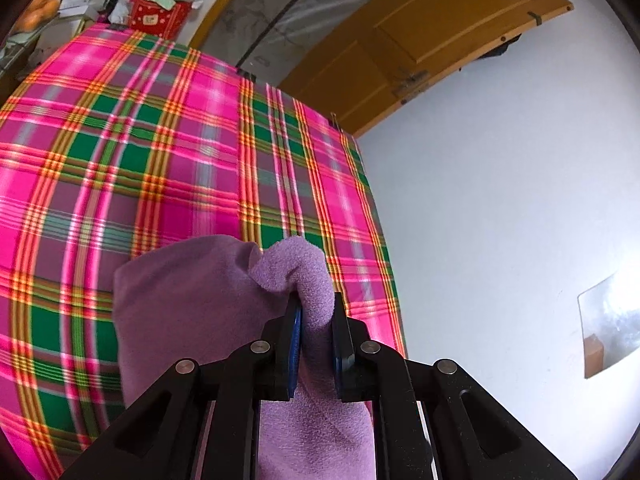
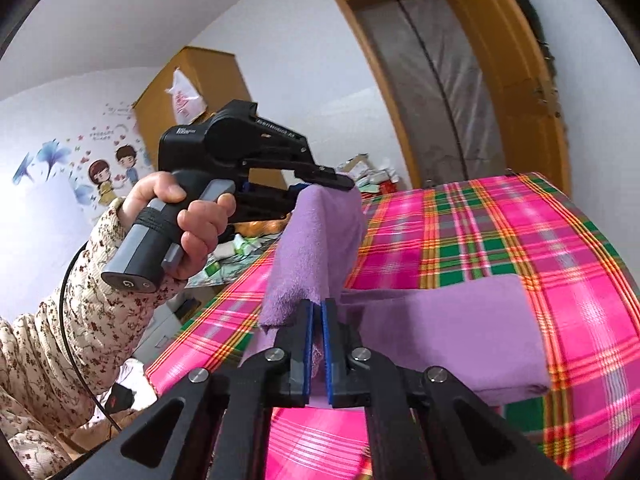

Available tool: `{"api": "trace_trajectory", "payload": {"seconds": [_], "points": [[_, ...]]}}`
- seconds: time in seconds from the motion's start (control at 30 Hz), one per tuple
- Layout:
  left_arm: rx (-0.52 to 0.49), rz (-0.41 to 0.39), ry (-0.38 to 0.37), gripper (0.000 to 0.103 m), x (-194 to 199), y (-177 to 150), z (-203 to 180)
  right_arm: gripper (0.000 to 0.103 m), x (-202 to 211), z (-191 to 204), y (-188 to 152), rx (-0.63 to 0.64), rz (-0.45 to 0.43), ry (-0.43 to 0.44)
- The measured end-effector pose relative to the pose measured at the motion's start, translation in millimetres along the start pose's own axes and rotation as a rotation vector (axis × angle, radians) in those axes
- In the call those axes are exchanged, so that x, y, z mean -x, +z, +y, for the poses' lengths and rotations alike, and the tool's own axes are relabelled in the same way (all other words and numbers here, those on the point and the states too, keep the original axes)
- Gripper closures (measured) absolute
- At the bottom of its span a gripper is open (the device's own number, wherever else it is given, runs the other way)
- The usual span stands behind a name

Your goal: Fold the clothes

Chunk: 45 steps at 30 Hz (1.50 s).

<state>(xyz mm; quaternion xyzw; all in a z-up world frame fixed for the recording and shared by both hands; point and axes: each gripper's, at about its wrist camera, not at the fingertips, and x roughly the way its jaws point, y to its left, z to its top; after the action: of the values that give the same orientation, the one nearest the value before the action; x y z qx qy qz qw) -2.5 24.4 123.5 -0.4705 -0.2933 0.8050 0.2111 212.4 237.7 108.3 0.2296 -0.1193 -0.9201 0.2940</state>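
A purple fleece garment (image 2: 448, 332) lies partly folded on a pink and green plaid cloth (image 2: 520, 240), with one edge lifted into the air. My left gripper (image 1: 316, 312) is shut on a bunched corner of the purple garment (image 1: 192, 300). In the right wrist view my left gripper (image 2: 340, 182) shows at upper left, held by a hand in a floral sleeve, pinching the garment's raised top. My right gripper (image 2: 317, 308) is shut on the lower part of that lifted edge, which hangs taut between both grippers.
The plaid cloth (image 1: 140, 140) covers a wide surface whose right edge meets a white wall (image 1: 500, 200). A wooden door (image 1: 420, 40) stands behind it. Boxes and a red carton (image 1: 156, 16) pile up at the far end. A wardrobe (image 2: 192, 80) is at the back.
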Motion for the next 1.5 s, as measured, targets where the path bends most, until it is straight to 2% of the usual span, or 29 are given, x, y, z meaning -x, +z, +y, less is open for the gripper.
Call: {"api": "trace_trajectory", "payload": {"seconds": [0.23,0.37,0.43,0.47,0.5,0.53,0.67,0.73,0.8,0.9,1.1,1.23,1.4,1.5], "points": [[-0.012,0.054,0.029,0.090,-30,-2,-12,0.102,2,-33,-5,-0.089,0.030,-0.025],[-0.004,0.072,0.033,0.090,-42,0,-11,0.099,4,-58,-11,-0.155,0.043,-0.019],[-0.012,0.082,0.039,0.090,-47,0,-14,0.077,3,-66,-10,-0.192,0.034,0.014],[-0.012,0.086,0.042,0.090,-50,0,-14,0.056,2,-71,-9,-0.212,0.029,0.034],[-0.012,0.091,0.044,0.090,-52,0,-15,0.044,1,-75,-8,-0.233,0.025,0.053],[-0.009,0.099,0.043,0.090,-55,0,-14,0.043,0,-79,-8,-0.253,0.023,0.071],[0.003,0.119,0.041,0.090,-65,-2,-10,0.043,-28,-90,-9,-0.308,0.097,0.100],[0.014,0.132,0.039,0.090,-71,-2,-6,0.047,-42,-93,-11,-0.329,0.138,0.112],[0.023,0.142,0.039,0.090,-76,0,-2,0.073,-52,-98,-13,-0.364,0.159,0.118],[0.045,0.158,0.036,0.090,-84,2,5,0.090,-60,-104,-15,-0.390,0.191,0.100],[0.048,0.210,0.005,0.089,-94,0,18,0.091,-61,-106,-17,-0.367,0.225,0.044],[0.016,0.218,-0.005,0.079,-85,-4,26,0.091,-64,-108,-19,-0.363,0.249,0.022],[-0.031,0.174,0.012,0.077,-60,-9,41,0.091,-69,-112,-20,-0.368,0.273,-0.002],[-0.016,0.145,0.000,0.077,-44,-22,53,0.090,-70,-115,-22,-0.385,0.287,-0.003]]}}
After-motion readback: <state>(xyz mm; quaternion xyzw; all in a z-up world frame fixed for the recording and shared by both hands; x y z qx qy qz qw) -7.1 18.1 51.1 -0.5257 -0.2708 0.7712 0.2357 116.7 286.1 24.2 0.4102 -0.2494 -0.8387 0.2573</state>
